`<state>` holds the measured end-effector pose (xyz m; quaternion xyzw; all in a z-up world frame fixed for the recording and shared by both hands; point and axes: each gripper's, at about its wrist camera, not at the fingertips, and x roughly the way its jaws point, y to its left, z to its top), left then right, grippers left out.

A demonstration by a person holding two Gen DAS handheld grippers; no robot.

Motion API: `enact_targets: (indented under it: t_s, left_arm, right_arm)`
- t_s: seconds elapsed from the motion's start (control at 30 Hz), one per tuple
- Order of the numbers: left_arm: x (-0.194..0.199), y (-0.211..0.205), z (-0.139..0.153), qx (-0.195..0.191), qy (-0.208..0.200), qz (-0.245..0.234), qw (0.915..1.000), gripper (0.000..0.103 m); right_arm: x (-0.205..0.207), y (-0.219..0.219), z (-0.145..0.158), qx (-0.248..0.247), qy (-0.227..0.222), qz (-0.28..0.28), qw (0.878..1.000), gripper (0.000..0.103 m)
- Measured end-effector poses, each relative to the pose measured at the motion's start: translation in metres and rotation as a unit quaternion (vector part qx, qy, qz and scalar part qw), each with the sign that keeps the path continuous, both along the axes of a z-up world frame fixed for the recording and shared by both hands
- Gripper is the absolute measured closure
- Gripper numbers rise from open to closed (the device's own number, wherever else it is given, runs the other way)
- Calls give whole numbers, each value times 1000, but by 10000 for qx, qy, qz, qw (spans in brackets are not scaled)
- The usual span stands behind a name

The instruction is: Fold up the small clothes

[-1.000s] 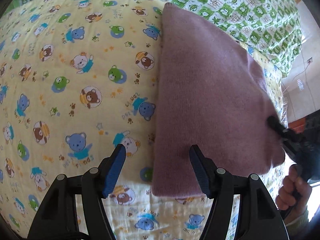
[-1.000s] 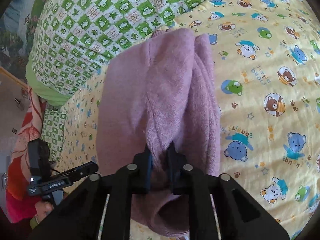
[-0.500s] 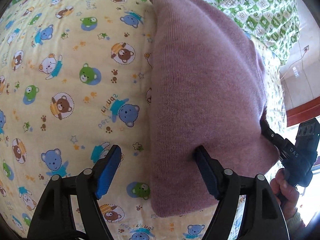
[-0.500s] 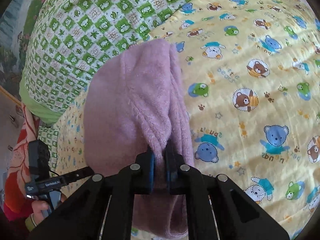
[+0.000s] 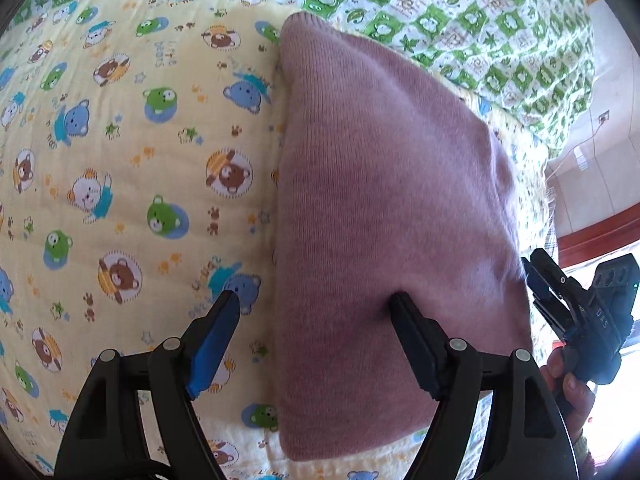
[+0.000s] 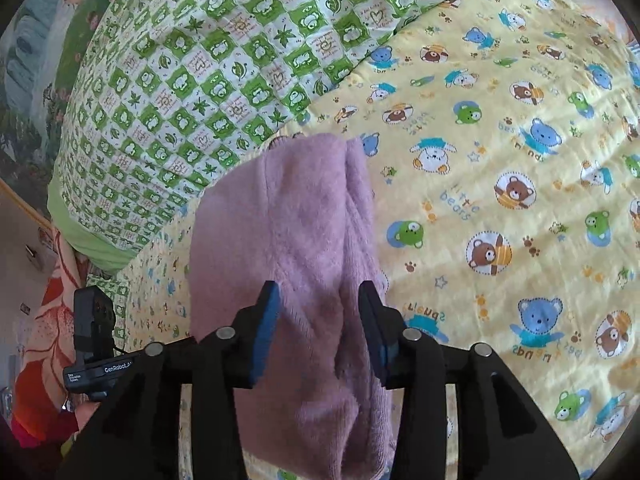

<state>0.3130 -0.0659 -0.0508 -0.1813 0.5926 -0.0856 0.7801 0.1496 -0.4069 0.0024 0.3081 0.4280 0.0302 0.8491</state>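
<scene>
A folded mauve knitted garment [image 5: 392,200] lies on the yellow bear-print sheet [image 5: 120,160]. My left gripper [image 5: 316,300] is open and straddles the garment's left edge: one finger rests on the knit, the other hangs over the sheet. In the right wrist view the same garment [image 6: 288,216] runs away from me. My right gripper [image 6: 319,292] has its jaws opening, and a raised ridge of the knit stands between the pads without being pinched. The right gripper [image 5: 536,280] also shows beside the garment's right edge, held by a hand [image 5: 568,384].
A green-and-white checked quilt [image 5: 480,20] is bunched along the far side of the garment [image 6: 200,60]. The bed ends just right of the garment, with wall and a red wooden edge [image 5: 592,232] beyond. An orange flowered fabric [image 6: 48,320] hangs at the bed's side.
My right jaws, earlier pinched on a fold of the garment, have come apart and let it go. The left gripper has slid along the garment's edge with its jaws slightly wider.
</scene>
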Motion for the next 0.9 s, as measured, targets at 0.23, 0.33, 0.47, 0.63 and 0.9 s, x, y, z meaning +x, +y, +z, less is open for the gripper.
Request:
enact_targets:
  t_s: [0.23, 0.33, 0.47, 0.63, 0.9]
  left_arm:
    - [25, 2, 6, -29, -28, 63, 10000, 24]
    - [27, 8, 7, -31, -42, 75, 10000, 24]
    - [39, 7, 1, -36, -20, 65, 10000, 21]
    - [60, 0, -3, -177, -163, 23, 9997, 39]
    - [58, -5, -3, -23, -75, 186, 9998, 28]
  right_arm:
    - [45, -1, -11, -101, 261, 188, 9994, 40]
    - [66, -4, -23, -64, 434, 330, 9985, 40]
    - [89, -14, -41, 323, 579, 389, 9970, 39]
    - [99, -25, -52, 827, 495, 477, 9942, 68]
    - [82, -37, -51, 1045, 345, 251, 9936, 66]
